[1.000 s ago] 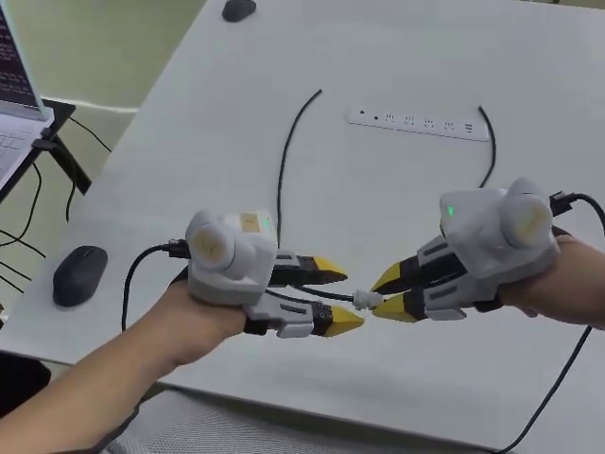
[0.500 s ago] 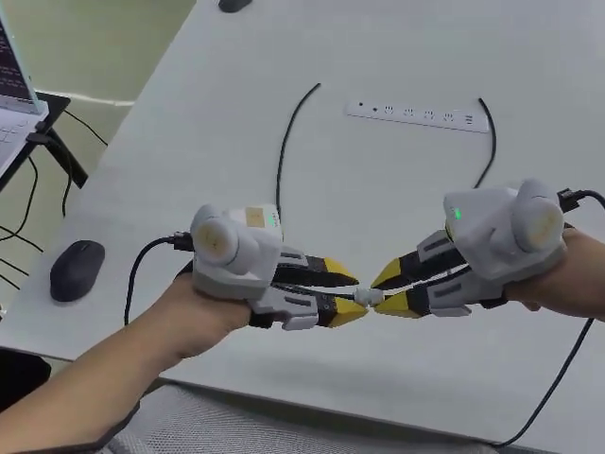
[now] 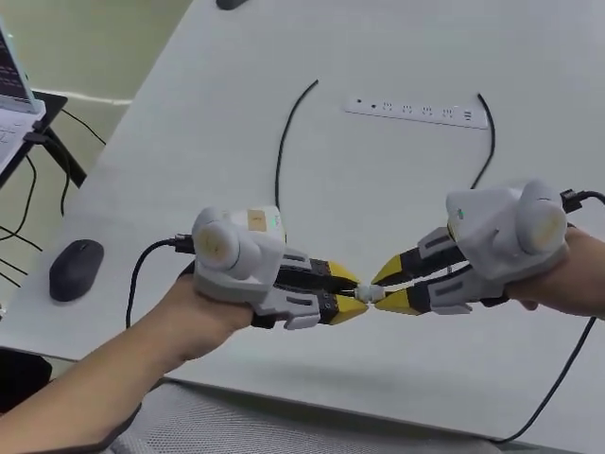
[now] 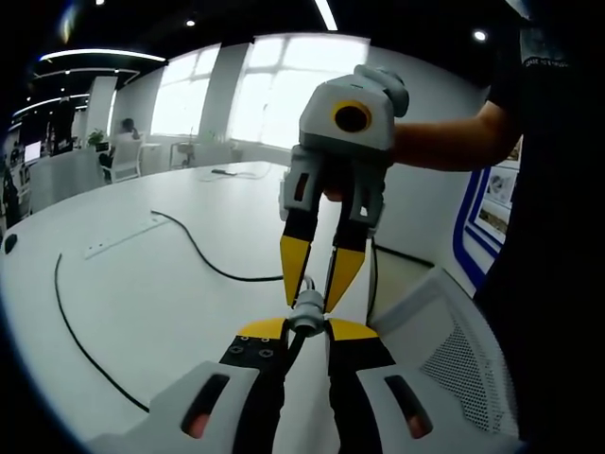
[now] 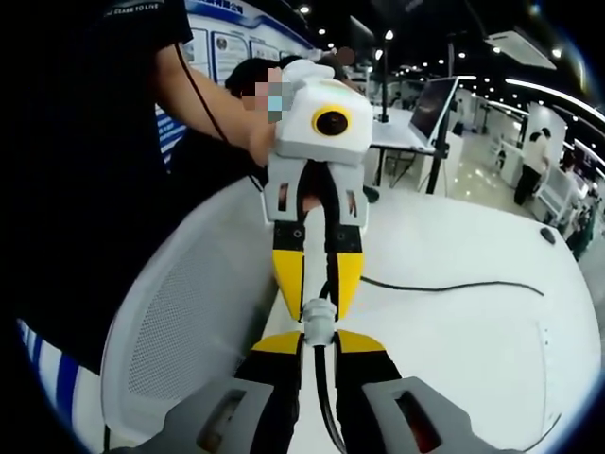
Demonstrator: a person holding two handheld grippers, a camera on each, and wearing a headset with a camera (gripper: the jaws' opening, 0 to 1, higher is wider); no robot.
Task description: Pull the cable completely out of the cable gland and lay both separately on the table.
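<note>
**Desk** (image 3: pixel 397 189): white. It carries the slack of the black cable (image 3: pixel 281 161), and both tools hang above its near edge.

**Left hand-held gripper** (image 3: pixel 351 292) and **right hand-held gripper** (image 3: pixel 381 293): I hold them tip to tip and roughly level. My forearms come in from either side, and the jaws point at each other. The left jaws are narrow and closed on the cable just behind the fitting. As far as I can judge, the right jaws, slightly parted, pinch the cable gland (image 4: pixel 307 312) at their tips.

**Cable gland:** it sits in the air between the two pairs of yellow tips. The cable is threaded through it and runs on between the right jaws.

**Step in hand, by my reading:** extraction, with both grips set and no separation yet. The next move calls for drawing my hands straight apart along the cable's line with firm grips, then laying each piece down separately.
</note>
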